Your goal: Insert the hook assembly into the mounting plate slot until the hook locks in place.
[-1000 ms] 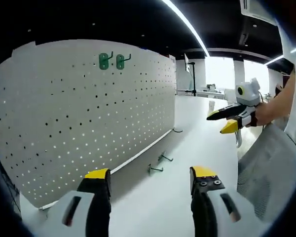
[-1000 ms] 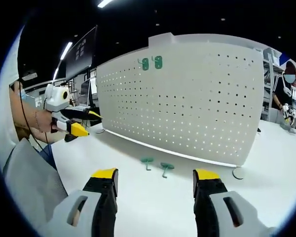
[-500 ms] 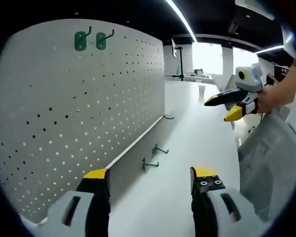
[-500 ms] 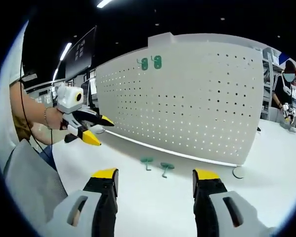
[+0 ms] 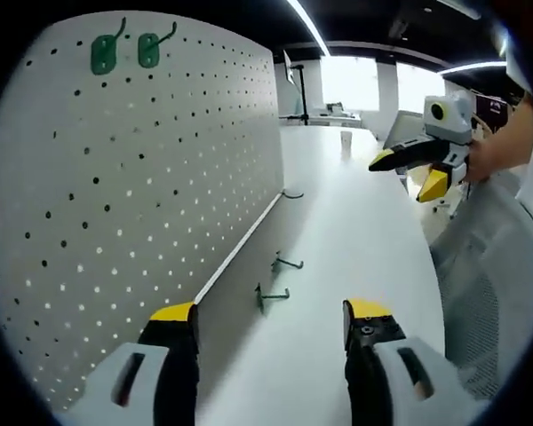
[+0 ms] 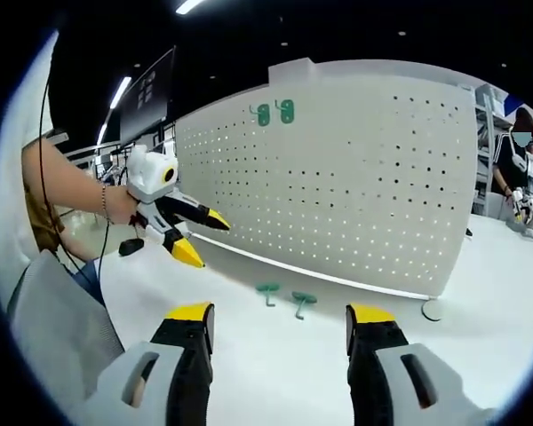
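A white pegboard mounting plate [image 5: 151,177] [image 6: 355,177] stands upright on the white table. Two green hooks [image 5: 124,51] [image 6: 274,113] hang near its top edge. Two more green hooks [image 5: 277,280] [image 6: 284,295] lie on the table just in front of the plate's base. My left gripper [image 5: 271,324] is open and empty, close to the plate, with the loose hooks ahead of it; it also appears in the right gripper view [image 6: 194,236] at the left, held in a hand. My right gripper [image 6: 280,324] is open and empty, farther back; it also appears in the left gripper view [image 5: 409,170].
A small round white foot [image 6: 433,310] sits at the plate's right end. A grey mesh chair back [image 5: 493,293] [image 6: 58,333] stands beside the table. A person [image 6: 518,169] stands in the background at far right. Open table surface [image 6: 275,355] lies in front of both grippers.
My left gripper has moved closer to the pegboard and toward the loose hooks, seen advancing rightward in the right gripper view. The right gripper has stayed put. The hooks have not moved.
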`<state>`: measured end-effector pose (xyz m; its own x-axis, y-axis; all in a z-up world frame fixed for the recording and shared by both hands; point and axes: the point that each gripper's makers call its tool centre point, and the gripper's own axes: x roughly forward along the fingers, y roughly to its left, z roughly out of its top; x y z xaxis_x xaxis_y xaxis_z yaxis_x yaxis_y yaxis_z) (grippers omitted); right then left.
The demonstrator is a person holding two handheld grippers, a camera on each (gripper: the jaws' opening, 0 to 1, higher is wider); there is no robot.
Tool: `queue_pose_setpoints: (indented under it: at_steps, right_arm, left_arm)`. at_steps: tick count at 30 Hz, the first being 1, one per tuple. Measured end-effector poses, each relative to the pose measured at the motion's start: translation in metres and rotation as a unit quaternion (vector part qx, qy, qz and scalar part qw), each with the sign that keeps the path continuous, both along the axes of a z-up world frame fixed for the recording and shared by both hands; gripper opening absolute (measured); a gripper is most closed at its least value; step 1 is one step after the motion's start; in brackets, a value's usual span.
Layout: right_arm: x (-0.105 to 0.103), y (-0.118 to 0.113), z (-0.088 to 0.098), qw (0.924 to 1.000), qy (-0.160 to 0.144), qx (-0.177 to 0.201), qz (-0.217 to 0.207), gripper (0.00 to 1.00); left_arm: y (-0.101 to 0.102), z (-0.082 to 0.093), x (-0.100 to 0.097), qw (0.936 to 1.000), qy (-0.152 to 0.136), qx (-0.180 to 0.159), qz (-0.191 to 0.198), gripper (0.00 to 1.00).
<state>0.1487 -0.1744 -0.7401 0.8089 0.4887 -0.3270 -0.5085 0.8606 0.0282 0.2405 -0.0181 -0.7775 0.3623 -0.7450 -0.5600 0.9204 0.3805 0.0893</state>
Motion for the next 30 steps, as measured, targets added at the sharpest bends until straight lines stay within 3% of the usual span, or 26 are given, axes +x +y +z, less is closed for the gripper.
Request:
queue_pose_setpoints:
  at_steps: [30]
  right_arm:
    - [0.000, -0.003, -0.002, 1.0000, 0.004, -0.003, -0.005, 0.57]
  left_arm:
    - [-0.024, -0.040, 0.021, 0.9937, 0.040, 0.087, -0.058, 0.69]
